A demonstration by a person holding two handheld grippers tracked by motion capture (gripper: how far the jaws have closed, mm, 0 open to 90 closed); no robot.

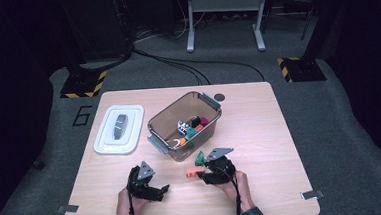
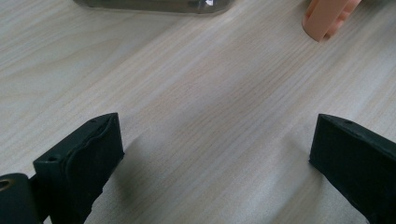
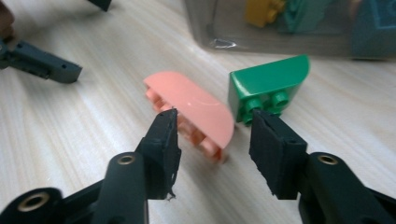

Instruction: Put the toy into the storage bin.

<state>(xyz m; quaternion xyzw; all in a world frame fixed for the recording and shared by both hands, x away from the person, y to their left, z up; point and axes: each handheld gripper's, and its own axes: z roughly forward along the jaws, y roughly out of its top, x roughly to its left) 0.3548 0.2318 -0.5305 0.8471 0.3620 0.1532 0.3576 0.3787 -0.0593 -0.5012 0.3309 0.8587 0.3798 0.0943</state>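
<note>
Closing right gripper (image 3: 212,128) fingers (image 3: 163,140) around salmon brick (image 3: 196,109) on table (image 1: 260,133) at 6 o'clock of clear bin (image 1: 160,129), pads apparently not yet pressing; needing firmer squeeze, then lift; left gripper (image 2: 215,154) idling wide open, empty.

A salmon-pink brick (image 3: 191,109) and a green brick (image 3: 268,84) lie on the pale wood-grain table (image 1: 260,133). The 2 grippers, left (image 1: 161,190) and right (image 1: 198,173), are black. The bin (image 1: 159,122) is smoky brown, the lid (image 1: 105,142) white.
</note>
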